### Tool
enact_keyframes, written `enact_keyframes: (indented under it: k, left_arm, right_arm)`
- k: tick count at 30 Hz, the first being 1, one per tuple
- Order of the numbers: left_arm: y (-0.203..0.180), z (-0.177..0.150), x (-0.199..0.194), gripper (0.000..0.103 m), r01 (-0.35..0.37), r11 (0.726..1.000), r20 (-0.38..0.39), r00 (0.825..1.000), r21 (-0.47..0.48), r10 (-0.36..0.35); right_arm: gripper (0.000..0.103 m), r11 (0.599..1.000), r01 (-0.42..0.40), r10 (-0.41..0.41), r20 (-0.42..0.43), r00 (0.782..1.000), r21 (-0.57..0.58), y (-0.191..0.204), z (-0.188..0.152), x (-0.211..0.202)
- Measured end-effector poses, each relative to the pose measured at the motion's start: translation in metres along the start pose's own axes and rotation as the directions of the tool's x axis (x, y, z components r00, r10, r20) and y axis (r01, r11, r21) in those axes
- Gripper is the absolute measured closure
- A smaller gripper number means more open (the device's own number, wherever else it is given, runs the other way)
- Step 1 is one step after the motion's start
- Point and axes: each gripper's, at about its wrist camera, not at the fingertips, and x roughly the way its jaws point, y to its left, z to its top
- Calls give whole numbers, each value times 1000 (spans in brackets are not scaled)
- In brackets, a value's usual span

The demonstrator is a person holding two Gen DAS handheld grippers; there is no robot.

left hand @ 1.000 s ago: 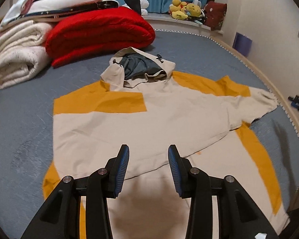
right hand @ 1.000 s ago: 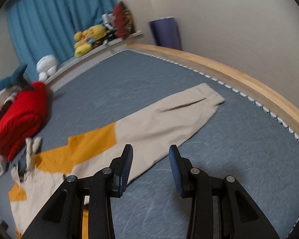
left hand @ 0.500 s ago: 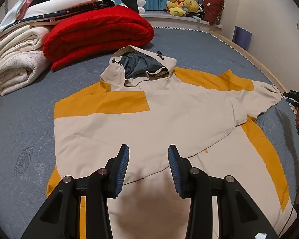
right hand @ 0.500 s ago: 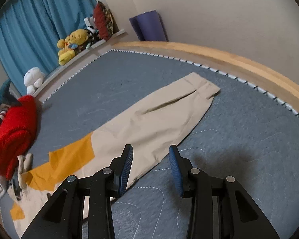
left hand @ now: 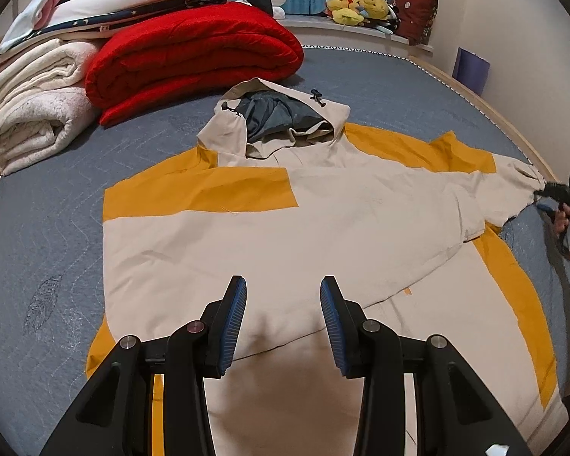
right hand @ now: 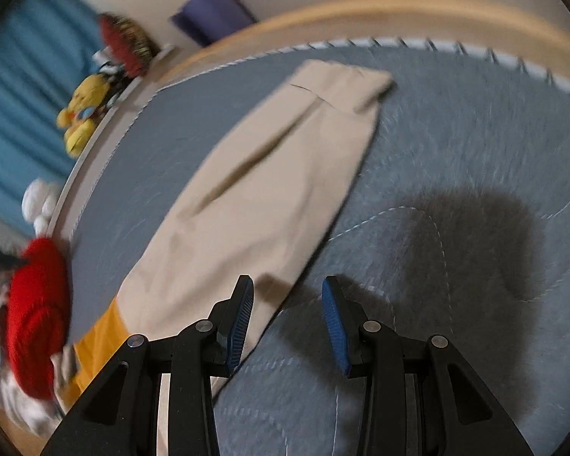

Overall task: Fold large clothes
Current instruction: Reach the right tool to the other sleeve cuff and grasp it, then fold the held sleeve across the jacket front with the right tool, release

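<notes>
we see the cream and yellow hooded jacket (left hand: 285,235) spread flat on the grey bed (left hand: 38,235), right of the red quilt (left hand: 193,53). our left gripper (left hand: 283,319) hovers spread, empty, over its hem; our right gripper (right hand: 287,319), spread and empty, hangs above the sleeve (right hand: 266,190).

I see the jacket (left hand: 269,235) flat on the bed (left hand: 41,250), hood (left hand: 277,117) at the far end. Folded quilt (left hand: 193,53) behind the hood, rolled blankets (left hand: 34,110) left of it. Sleeve (right hand: 269,174) stretches right toward the bed frame (right hand: 437,11). Plush toys (left hand: 357,7) on the ledge beyond.
</notes>
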Motion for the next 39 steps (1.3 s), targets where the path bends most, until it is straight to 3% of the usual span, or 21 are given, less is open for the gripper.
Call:
enact_keyframes:
  k: [6, 9, 12, 16, 20, 22, 25, 28, 32, 35, 37, 39]
  left_arm:
    - [3, 2, -1, 66, -13, 1000, 11, 1000, 8, 13]
    - [6, 4, -2, 66, -13, 1000, 15, 1000, 0, 13]
    - [11, 6, -5, 66, -15, 1000, 18, 1000, -12, 16]
    - [21, 8, -11, 66, -21, 999, 12, 1000, -43, 21]
    - [38, 8, -19, 66, -32, 995, 2, 999, -96, 32]
    - [53, 8, -24, 66, -27, 989, 0, 1000, -143, 27]
    - [74, 5, -30, 66, -29, 977, -3, 1000, -209, 29]
    - [92, 3, -35, 66, -24, 964, -3, 1000, -266, 24]
    - [109, 3, -43, 66, -8, 952, 5, 1000, -306, 11]
    - [116, 3, -45, 66, -1, 948, 1, 1000, -319, 1]
    - [119, 3, -44, 66, 17, 944, -7, 1000, -329, -21]
    - [122, 4, -43, 66, 34, 941, -15, 999, -336, -42]
  right_arm:
    - [65, 995, -26, 21, 52, 998, 99, -4, 23, 15]
    - [86, 995, 39, -45, 66, 997, 94, 3, 30, 18]
    - [95, 996, 53, -61, 107, 992, 77, 17, 34, 8]
    - [99, 988, 109, -81, 233, 969, -111, 78, 26, -31]
    - [100, 927, 124, -13, 298, 955, -355, 167, -11, -76]
    - [100, 860, 100, 65, 301, 951, -500, 222, -50, -102]
    - [100, 745, 21, 187, 239, 953, -666, 291, -118, -129]
    - [100, 614, -103, 300, 111, 948, -782, 353, -203, -153]
    - [100, 459, -329, 394, -143, 908, -825, 412, -332, -174]
    - [100, 368, -437, 376, -298, 878, -821, 424, -424, -176]
    - [96, 306, -487, 305, -400, 864, -818, 428, -485, -165]
    - [89, 294, -483, 202, -441, 875, -825, 423, -520, -148]
